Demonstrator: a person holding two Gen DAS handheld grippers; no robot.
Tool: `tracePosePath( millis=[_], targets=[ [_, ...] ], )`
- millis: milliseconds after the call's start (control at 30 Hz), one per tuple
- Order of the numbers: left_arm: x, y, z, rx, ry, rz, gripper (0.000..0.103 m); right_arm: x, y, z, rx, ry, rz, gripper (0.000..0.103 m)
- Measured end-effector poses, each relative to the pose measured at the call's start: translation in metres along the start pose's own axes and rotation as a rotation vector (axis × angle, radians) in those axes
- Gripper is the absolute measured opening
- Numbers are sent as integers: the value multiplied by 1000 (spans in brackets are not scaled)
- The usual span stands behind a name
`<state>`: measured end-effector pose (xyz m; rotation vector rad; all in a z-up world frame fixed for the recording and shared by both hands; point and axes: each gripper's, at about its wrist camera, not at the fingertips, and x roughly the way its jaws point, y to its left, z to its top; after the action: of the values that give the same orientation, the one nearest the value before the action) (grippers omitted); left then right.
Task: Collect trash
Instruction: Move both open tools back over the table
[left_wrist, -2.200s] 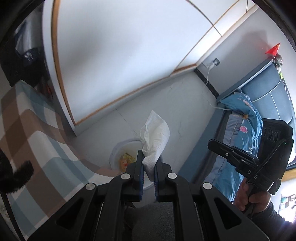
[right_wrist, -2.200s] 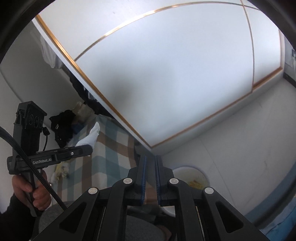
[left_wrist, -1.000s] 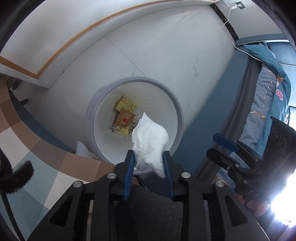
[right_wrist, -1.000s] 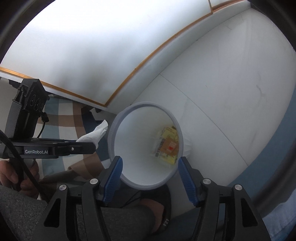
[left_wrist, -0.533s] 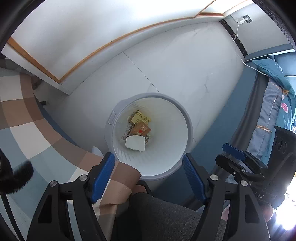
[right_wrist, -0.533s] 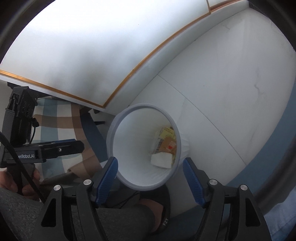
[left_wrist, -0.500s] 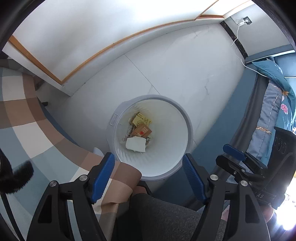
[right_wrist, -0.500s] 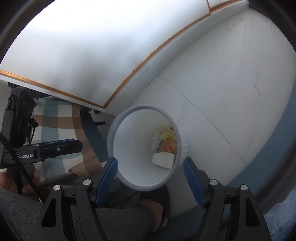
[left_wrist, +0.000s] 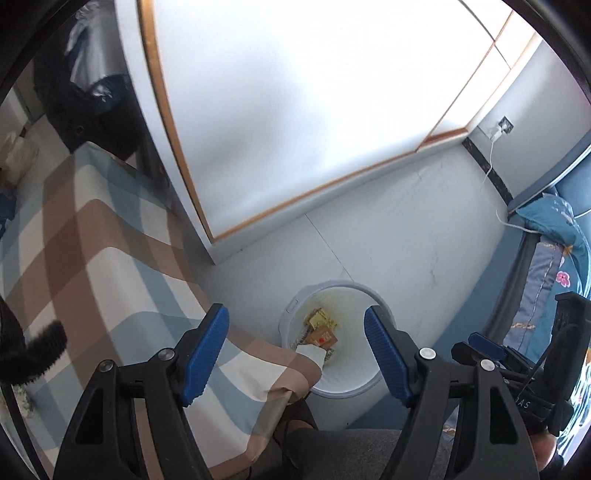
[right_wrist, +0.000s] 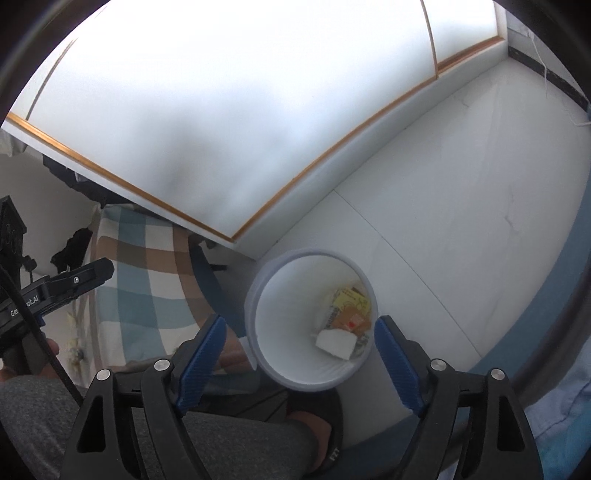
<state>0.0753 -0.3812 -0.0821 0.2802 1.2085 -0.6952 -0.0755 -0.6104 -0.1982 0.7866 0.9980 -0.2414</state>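
The bin (right_wrist: 255, 295) stands on the floor (right_wrist: 461, 229), just beside the near corner of the worktop (left_wrist: 92, 251) with its checked cloth. The white tissue (right_wrist: 336, 343) lies at the bottom of the bin, touching the yellow and brown wrappers (right_wrist: 349, 308).

Hazards, largest first:
- Cloth overhang. In the left wrist view the cloth corner hangs over part of the bin mouth and covers part of the tissue. Judgement: a later drop made from the worktop side could land on the cloth, or slide to the floor, instead of into the bin.
- Bin stability. The bin looks light. A foot in a dark slipper (right_wrist: 325, 439) rests on the floor just near it; a nudge could shift or tip it.
- Tool proximity. The left tool (left_wrist: 295, 350) stands with jaws wide apart and nothing between them. The right tool (right_wrist: 295, 358) has its jaws opening, and nothing is between them. Both hang above the bin; a careless swing could strike the rim.

Limits of view:
- Most of the worktop is cut off or blurred, so whether trash remains there cannot be told.
- The dark cupboard recess (left_wrist: 74, 92) at far left is too dim to read.
- Print on the wrappers is too small to make out.
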Motion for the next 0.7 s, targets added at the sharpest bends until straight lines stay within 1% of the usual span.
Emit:
tracePosePath(
  millis=[100, 133, 233, 333, 433, 500, 700],
  targets=[
    [-26, 8, -5, -13, -82, 43, 75, -14, 15, 3, -26, -42, 5, 84],
    [-36, 12, -6, -22, -108, 54, 77, -21, 22, 5, -37, -61, 11, 84],
    [-59, 27, -10, -47, -154, 55, 78, -37, 45, 10, -75, -112, 32, 85],
    [-85, 43, -17, -80, -213, 69, 78, -56, 73, 13, -125, -170, 54, 86],
    [-111, 59, -23, -114, -285, 111, 80, -76, 104, 16, -184, -240, 73, 86],
    [-130, 74, -30, -138, -341, 138, 83, -90, 128, 17, -226, -290, 104, 87],
    [-170, 110, -44, -220, -429, 180, 83, -121, 194, 9, -351, -406, 175, 90]
  ],
)
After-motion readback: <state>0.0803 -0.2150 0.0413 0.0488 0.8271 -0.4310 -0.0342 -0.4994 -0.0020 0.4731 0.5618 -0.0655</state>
